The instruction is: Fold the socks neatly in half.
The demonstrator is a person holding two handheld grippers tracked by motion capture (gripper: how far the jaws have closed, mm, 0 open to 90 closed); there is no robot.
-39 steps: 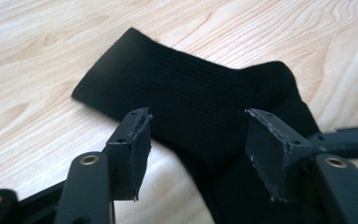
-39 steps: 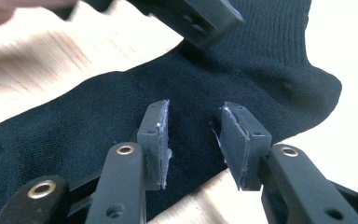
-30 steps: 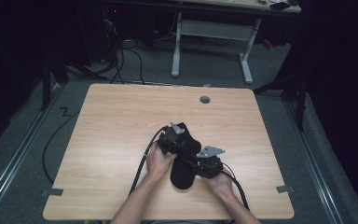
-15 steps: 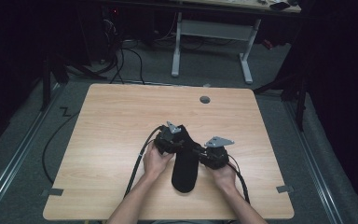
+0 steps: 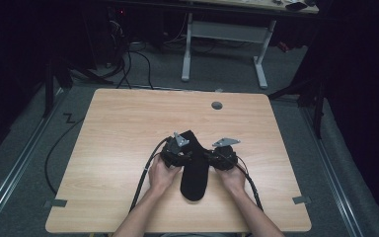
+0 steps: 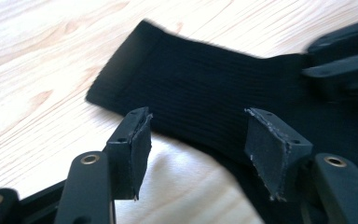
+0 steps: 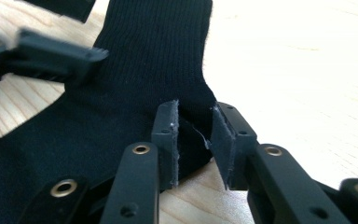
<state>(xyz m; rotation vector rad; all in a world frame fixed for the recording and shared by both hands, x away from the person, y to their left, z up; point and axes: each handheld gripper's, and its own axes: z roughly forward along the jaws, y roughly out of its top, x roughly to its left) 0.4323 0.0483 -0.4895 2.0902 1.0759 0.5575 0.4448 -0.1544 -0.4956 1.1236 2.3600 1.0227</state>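
Note:
A black ribbed sock [image 5: 195, 168] lies flat on the wooden table [image 5: 128, 128], cuff away from the person. My left gripper [image 5: 182, 156] is at its left edge. In the left gripper view the jaws [image 6: 196, 140] stand wide apart, one pad over bare wood and one over the sock [image 6: 205, 88], gripping nothing. My right gripper [image 5: 211, 157] is at the sock's right edge. In the right gripper view its jaws [image 7: 195, 135] stand narrow and have just been opening, with the sock's [image 7: 144, 70] heel bulge between the pads and a gap beside it.
A small grey round cap [image 5: 217, 105] sits in the table's far side. Black cables [image 5: 145, 177] trail from both grippers toward the near edge. A white desk frame [image 5: 222, 44] and dark floor lie beyond the table.
My right gripper has shifted to the right, away from the left one. The sock now lies stretched out between the two grippers. The left hand has stayed in place.

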